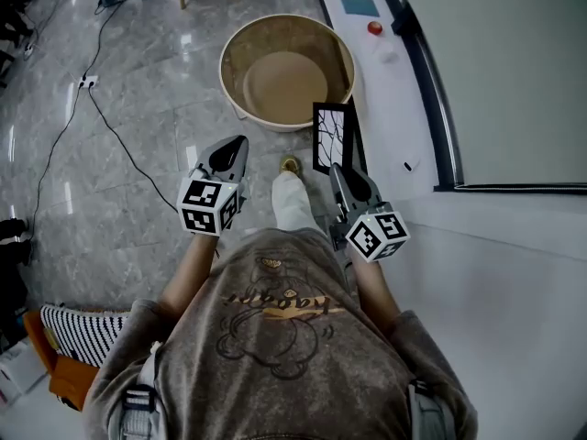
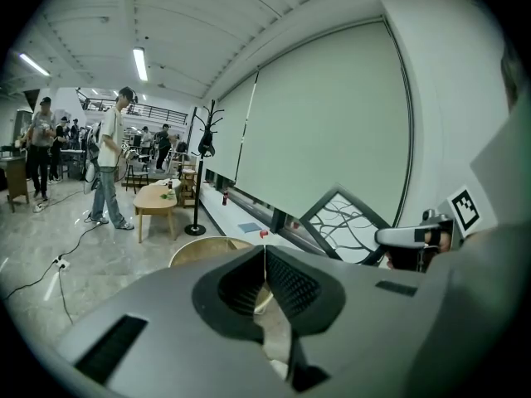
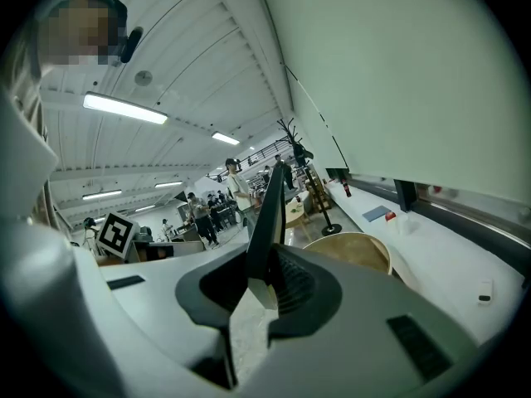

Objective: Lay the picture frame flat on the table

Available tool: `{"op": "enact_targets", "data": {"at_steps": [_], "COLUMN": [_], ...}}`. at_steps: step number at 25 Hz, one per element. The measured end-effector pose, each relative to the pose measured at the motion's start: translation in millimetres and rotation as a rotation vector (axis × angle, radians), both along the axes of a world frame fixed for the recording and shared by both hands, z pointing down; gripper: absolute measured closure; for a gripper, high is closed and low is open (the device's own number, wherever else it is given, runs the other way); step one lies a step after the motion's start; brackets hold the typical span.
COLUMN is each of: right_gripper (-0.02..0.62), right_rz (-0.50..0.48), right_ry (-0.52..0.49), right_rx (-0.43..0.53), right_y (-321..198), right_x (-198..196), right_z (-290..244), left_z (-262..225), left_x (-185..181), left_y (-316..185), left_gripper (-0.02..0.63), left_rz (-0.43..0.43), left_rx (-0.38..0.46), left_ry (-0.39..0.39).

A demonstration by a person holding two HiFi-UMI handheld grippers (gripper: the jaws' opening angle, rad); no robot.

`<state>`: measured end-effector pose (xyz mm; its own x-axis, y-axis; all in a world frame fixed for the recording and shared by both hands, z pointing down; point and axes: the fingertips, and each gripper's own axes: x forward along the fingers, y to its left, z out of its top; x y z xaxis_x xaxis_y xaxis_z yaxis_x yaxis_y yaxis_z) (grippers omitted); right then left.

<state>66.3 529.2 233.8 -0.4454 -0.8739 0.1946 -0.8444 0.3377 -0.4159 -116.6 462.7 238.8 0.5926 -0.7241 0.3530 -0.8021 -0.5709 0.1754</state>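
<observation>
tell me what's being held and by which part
The right gripper is shut on the picture frame, clamping its lower edge. The left gripper is closed with nothing between its jaws.

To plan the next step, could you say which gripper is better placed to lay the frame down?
Right: the right gripper grips the picture frame beside the table; the left gripper is shut and empty.
</observation>
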Motion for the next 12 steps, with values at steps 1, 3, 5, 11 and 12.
{"op": "enact_targets", "data": {"at_steps": [1,3,5,11,12], "right_gripper": [0.518,0.518,0.518,0.518,0.518], "right_rz": [-0.004,-0.012,-0.016,-0.028,-0.032], "right_ry": [0.002,0.003,0.004,0.008,0.008], "right_rx": [-0.006,-0.013,-0.012,-0.025,-0.027], "right_y": [-17,-43,-58,-98,-106], "right_x": [0,2,5,19,21], "right_z": [-5,-14,-18,-23,-25], "left_z": [-5,-13,-16,-23,-26], "left_x": [0,2,5,18,20], "left_y": [-16,-40,-54,-90,-97], "left_gripper": [0.586,0.586,0.586,0.586,0.586], "left_rz": [-0.002,-0.005,-0.005,0.0,-0.001], "left_rx": [-0.007,-0.015,-0.015,-0.021,-0.022], "left_ry": [0.002,0.003,0.003,0.007,0.006]}}
